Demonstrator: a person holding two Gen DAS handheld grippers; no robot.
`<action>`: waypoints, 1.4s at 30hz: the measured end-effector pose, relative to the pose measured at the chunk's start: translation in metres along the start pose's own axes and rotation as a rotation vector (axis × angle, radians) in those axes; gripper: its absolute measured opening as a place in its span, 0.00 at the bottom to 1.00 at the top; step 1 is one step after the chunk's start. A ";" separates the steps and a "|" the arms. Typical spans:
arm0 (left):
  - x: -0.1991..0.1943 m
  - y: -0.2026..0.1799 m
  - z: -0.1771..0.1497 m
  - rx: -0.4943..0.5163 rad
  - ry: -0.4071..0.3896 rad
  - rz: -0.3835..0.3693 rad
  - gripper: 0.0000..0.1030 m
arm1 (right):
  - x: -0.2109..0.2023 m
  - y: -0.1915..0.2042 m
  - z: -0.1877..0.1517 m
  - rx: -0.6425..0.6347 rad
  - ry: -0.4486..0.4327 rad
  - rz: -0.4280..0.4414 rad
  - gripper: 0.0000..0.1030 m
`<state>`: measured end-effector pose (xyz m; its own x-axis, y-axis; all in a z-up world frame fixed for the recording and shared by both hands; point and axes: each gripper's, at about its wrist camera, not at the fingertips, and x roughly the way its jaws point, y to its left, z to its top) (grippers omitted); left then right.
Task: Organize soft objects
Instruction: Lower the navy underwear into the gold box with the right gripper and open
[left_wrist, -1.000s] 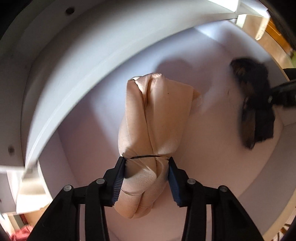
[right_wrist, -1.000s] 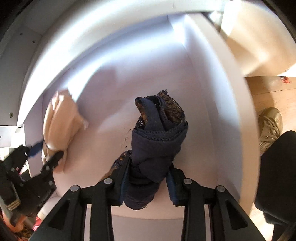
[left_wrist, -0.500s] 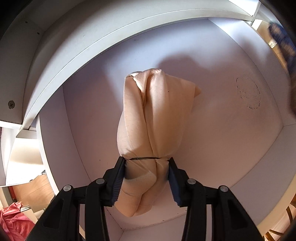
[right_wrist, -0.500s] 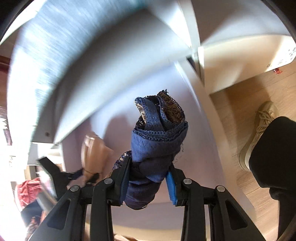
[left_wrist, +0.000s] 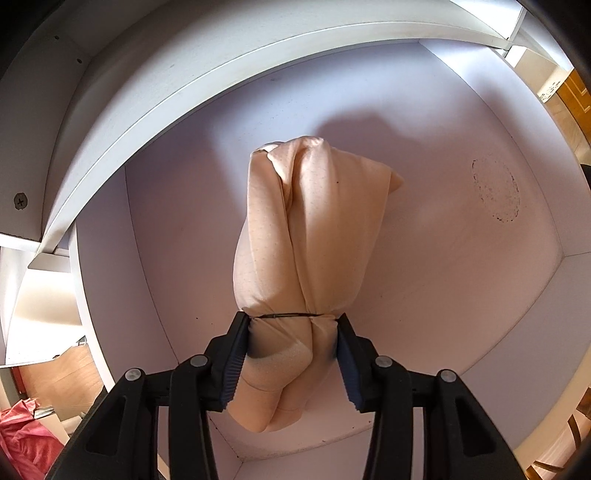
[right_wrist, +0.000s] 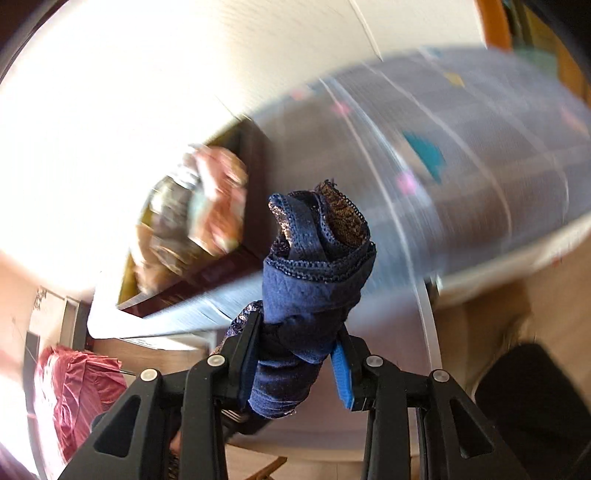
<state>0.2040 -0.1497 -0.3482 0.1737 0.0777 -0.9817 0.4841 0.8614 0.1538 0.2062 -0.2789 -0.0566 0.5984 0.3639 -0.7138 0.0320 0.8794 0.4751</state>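
Left claw (left_wrist: 293, 354) pinches the peach bundle (left_wrist: 310, 236) by its tied end, hanging over the white drawer (left_wrist: 461, 295) floor. Right claw (right_wrist: 297, 354) pinches the navy bundle (right_wrist: 314, 273), clear of the drawer. Risks: loose folds unroll on release; the peach bundle snags on a pad; the navy bundle slips mid-swing.

A peach cloth roll (left_wrist: 306, 254) hangs over the white drawer compartment (left_wrist: 461, 258); a navy lace-trimmed roll (right_wrist: 310, 288) is aloft.
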 end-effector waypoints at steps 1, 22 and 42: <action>0.000 0.000 0.000 -0.003 0.000 -0.002 0.44 | -0.004 0.014 0.007 -0.035 -0.013 -0.002 0.35; -0.010 -0.009 0.000 -0.043 0.003 -0.037 0.45 | 0.114 0.167 0.072 -0.591 0.202 -0.235 0.35; 0.000 -0.021 0.000 -0.082 0.028 -0.043 0.48 | 0.182 0.149 0.064 -0.558 0.375 -0.248 0.34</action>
<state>0.1942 -0.1677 -0.3517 0.1295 0.0533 -0.9901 0.4181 0.9025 0.1033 0.3712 -0.1014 -0.0823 0.3080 0.1253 -0.9431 -0.3428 0.9393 0.0129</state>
